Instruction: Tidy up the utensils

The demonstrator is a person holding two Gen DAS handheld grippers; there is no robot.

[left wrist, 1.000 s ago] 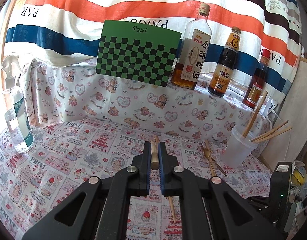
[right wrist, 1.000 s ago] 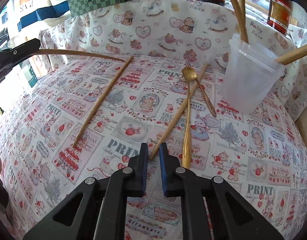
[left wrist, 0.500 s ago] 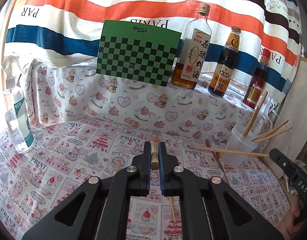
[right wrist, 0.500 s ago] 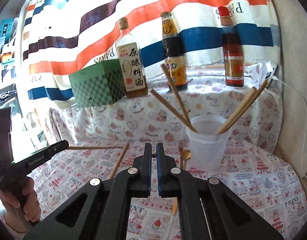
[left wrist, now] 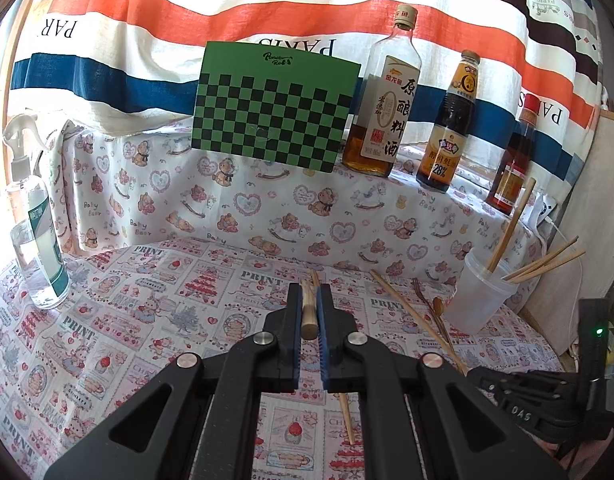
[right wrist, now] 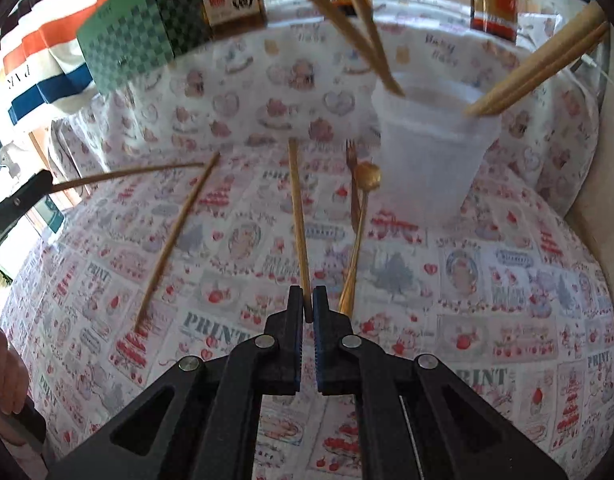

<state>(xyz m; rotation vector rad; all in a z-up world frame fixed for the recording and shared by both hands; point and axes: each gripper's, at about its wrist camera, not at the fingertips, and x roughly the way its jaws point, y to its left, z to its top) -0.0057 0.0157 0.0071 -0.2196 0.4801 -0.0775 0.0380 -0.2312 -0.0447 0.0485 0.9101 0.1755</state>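
Left tongs (left wrist: 310, 312): I see them clamped on a chopstick (left wrist: 309, 314), butt end between the pads. Right tongs (right wrist: 308, 308): closed on the near end of another chopstick (right wrist: 298, 216), its length running ahead across the tablecloth (right wrist: 507, 280). Cup (right wrist: 431, 160) ahead-right of them, spoon (right wrist: 361, 216) between.

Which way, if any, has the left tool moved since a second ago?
No. The green checkerboard stands at the same spot above the left tool, which stays shut on its chopstick.
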